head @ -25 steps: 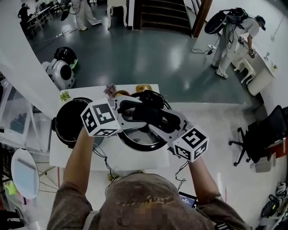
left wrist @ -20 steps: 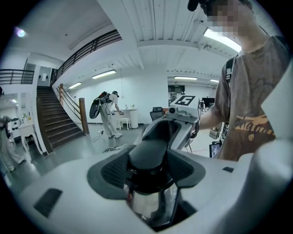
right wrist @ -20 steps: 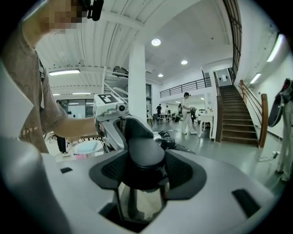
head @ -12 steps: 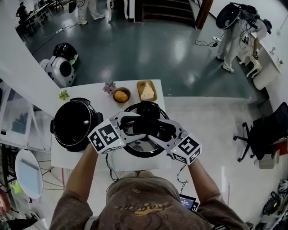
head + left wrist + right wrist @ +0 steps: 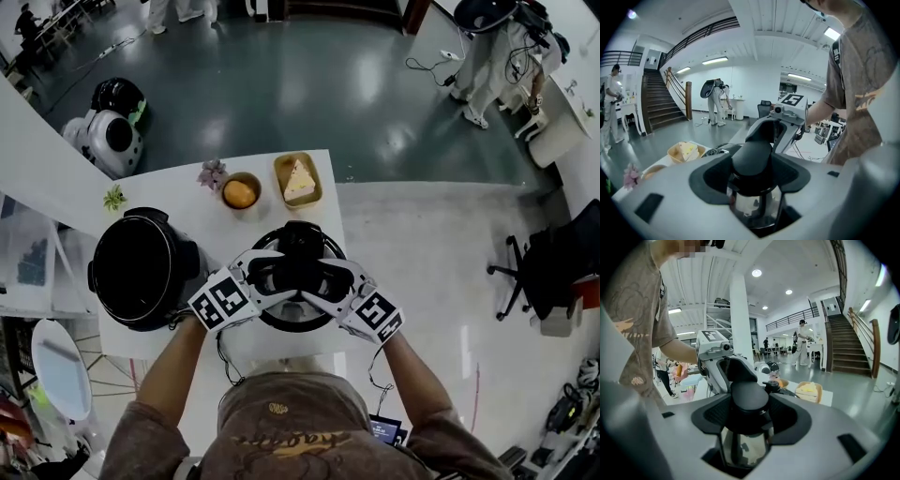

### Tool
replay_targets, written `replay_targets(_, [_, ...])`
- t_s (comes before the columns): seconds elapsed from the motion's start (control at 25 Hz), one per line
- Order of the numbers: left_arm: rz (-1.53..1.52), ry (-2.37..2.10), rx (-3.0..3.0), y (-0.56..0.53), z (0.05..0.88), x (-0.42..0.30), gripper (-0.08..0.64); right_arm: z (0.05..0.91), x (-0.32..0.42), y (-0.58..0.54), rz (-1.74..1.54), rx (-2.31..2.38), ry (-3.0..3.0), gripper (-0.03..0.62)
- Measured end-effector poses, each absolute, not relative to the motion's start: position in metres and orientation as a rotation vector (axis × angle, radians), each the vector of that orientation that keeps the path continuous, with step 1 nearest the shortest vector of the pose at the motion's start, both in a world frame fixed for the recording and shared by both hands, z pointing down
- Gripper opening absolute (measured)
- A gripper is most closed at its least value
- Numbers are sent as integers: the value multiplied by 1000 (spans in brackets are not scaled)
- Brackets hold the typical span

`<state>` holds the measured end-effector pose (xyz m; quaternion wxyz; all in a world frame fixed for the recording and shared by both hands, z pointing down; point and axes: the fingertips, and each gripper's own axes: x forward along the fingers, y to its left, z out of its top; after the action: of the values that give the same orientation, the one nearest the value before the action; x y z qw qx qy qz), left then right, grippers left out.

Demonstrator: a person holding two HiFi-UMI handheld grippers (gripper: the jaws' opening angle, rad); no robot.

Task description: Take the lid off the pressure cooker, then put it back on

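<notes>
The open pressure cooker pot [image 5: 141,269], black and round, stands at the left end of the white table [image 5: 178,183]. Its lid [image 5: 295,314], shiny metal with a black rim and a black handle [image 5: 298,274] across it, is to the pot's right, low over the table. My left gripper [image 5: 267,275] is shut on the handle's left end and my right gripper [image 5: 326,279] on its right end. In the left gripper view the handle [image 5: 752,159] fills the jaws of the left gripper [image 5: 752,173], with metal below. The right gripper view shows the handle [image 5: 749,397] the same way in the right gripper [image 5: 749,411]. Whether the lid touches the table I cannot tell.
Behind the lid are a small bowl with an orange fruit [image 5: 241,191] and a yellow tray with a cake slice [image 5: 298,180]. A little flower [image 5: 212,172] and a green plant [image 5: 114,198] stand at the far edge. The table's right edge runs close beside the lid.
Both grippers have sunk together with the lid, from well above the table to just over it. The bowl and cake tray, hidden before, now show behind the lid.
</notes>
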<state>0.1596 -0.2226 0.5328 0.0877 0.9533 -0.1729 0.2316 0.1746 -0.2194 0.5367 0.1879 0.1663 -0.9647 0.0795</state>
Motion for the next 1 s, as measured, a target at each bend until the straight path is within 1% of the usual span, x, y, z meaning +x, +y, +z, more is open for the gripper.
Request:
replay_targets(0.48, [726, -498, 2787, -238, 590, 152, 270, 592, 166, -234, 230, 446, -2657, 253])
replay_targets(1.0, [810, -526, 2804, -235, 616, 151, 270, 616, 167, -231, 216, 438, -2604, 255])
